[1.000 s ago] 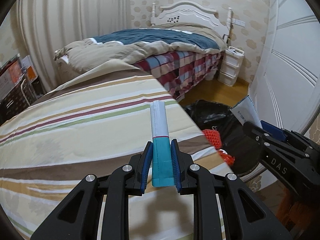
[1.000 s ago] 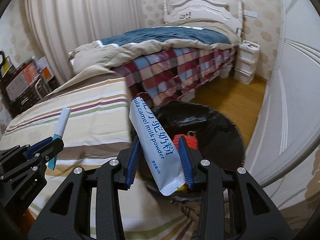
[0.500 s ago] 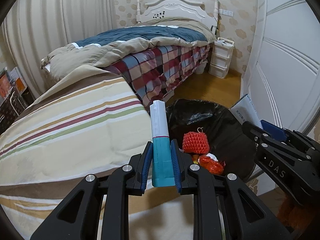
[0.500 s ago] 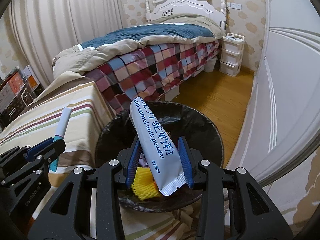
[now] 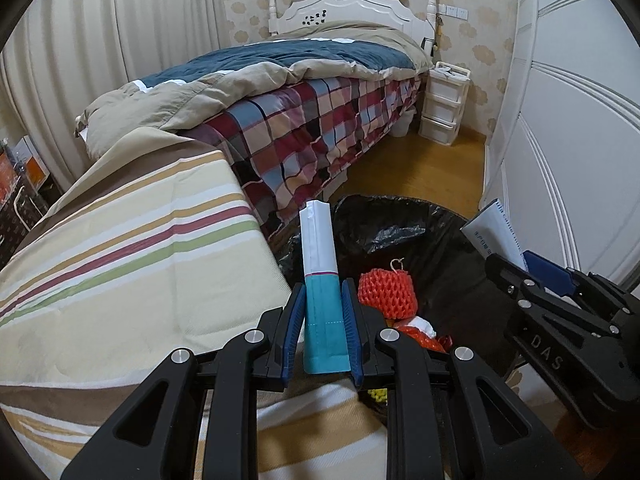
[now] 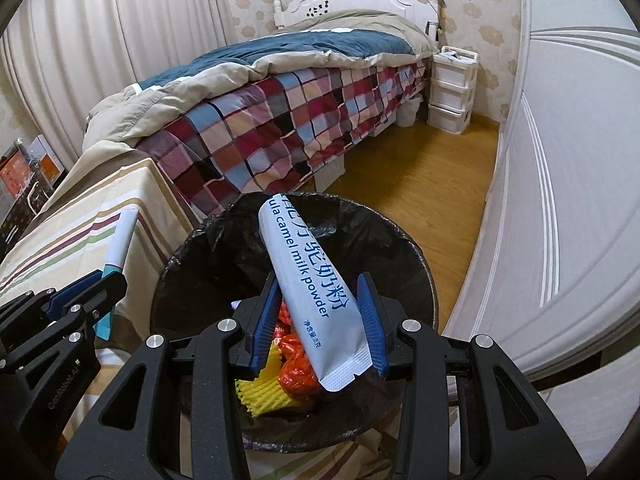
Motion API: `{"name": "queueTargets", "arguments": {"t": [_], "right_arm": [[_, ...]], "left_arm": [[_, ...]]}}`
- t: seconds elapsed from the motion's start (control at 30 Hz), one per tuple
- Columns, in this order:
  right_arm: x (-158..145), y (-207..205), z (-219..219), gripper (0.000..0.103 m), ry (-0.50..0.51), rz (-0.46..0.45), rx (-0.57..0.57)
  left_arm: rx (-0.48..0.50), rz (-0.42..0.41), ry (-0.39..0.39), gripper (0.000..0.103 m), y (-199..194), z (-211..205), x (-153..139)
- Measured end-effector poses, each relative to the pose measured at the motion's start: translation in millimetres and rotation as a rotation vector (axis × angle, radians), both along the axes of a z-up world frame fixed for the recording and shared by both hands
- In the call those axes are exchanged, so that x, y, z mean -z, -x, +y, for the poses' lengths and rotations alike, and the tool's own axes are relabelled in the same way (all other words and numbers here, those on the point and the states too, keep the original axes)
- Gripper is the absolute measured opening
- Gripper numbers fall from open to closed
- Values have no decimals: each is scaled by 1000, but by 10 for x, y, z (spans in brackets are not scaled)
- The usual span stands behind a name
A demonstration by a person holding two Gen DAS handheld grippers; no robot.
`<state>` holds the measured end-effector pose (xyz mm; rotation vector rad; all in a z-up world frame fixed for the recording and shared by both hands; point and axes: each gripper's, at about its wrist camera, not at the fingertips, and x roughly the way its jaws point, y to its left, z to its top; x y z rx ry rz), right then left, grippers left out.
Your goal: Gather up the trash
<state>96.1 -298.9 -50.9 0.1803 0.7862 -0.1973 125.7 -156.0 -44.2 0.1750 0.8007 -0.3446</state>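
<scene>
**Holding two sachets at the trash bin**

Gripped between the blue pads of the left tongs (image 5: 323,322) is a slim teal-and-white sachet (image 5: 320,264), held upright with its white upper part standing clear above the pads; the jaws are closed tight on its teal lower part. The sachet is seen at the edge of the striped cloth (image 5: 132,256), just beside the rim of the black-lined trash bin (image 5: 448,276).

A larger white sachet printed "camel milk powder" (image 6: 308,280) is clamped in the right tongs (image 6: 320,320), whose jaws are set only partly apart, as wide as the packet. The packet is tilted, its top leaning to the left, and is held directly above the open mouth of the bin (image 6: 416,264).

Inside the bin, a red foam net (image 5: 386,288), a yellow foam net (image 6: 264,388) and crumpled orange wrappers (image 6: 296,364) are seen on the black liner.

A bed with a checked blanket (image 6: 280,120) is seen beyond the bin, and a white plastic drawer unit (image 6: 452,88) is set on the wooden floor (image 6: 432,184) near the headboard.
</scene>
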Motion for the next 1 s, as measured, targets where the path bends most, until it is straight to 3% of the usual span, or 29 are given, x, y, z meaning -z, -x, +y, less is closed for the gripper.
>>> {"name": "queueTargets", "arguments": {"t": [0.27,0.4,0.63,0.77,1.0], "right_arm": [[64,-41,-40,44,-2,11,17],[69,-26,-55,51,5,6,31],[53,-9,-82,58,14,3,47],[41,7,-83,65,22,0,58],[14,42,-124,68,31,-3,79]], "left_arm": [[6,-1,-9,25,-21,-62,5],[3,-19,-15,47,-6,-85,-10],[0,-42,-12,68,-11,-97,-56],[-1,-51,-10,73,-12,-112,-82],[-18,-69,-17,76,-11,-96,-116]]}}
